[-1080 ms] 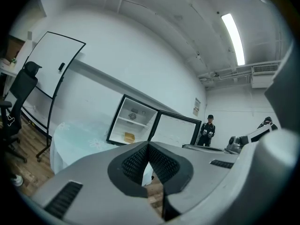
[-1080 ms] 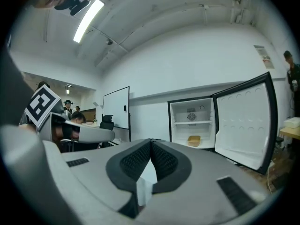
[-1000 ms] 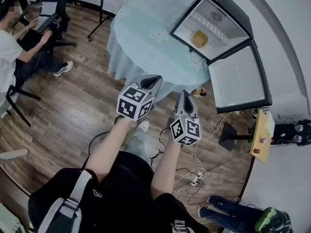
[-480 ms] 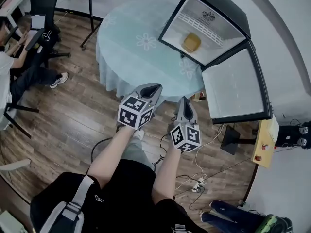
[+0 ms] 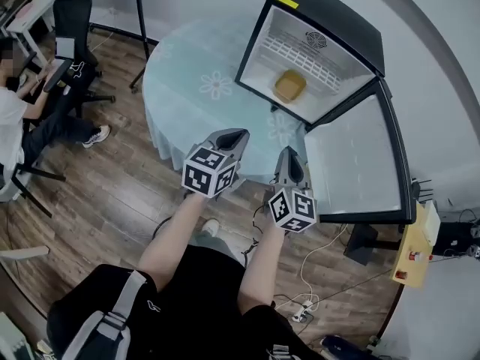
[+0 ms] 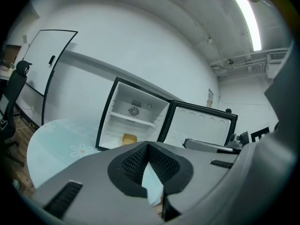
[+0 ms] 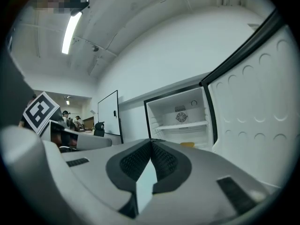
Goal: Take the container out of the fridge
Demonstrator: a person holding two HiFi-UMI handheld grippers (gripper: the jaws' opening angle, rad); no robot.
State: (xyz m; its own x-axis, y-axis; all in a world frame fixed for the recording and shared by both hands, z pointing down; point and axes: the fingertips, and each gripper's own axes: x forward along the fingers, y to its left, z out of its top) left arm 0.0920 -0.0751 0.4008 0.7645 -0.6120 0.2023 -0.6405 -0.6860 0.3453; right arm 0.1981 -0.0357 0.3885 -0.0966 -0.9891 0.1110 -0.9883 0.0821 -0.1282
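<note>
No word, brand or number can be read: the left cube (image 5: 208, 172) on the left tongs (image 5: 232, 135) and the right cube (image 5: 292, 208) on the right tongs (image 5: 289, 153) bear only black-and-white square markers, while the yellow sticker (image 5: 284, 0) atop the fridge (image 5: 337, 21) and the small notice (image 6: 210, 97) on the wall (image 6: 140, 50) are too small to read.

You are working under bright, even light. A ceiling tube (image 6: 246, 18) is glaring above and right of your left gripper (image 6: 149, 145). Fisheye distortion is bending all edges, dark vignetting is ringing both gripper views, and the nearest gripper bodies are blurring.
</note>
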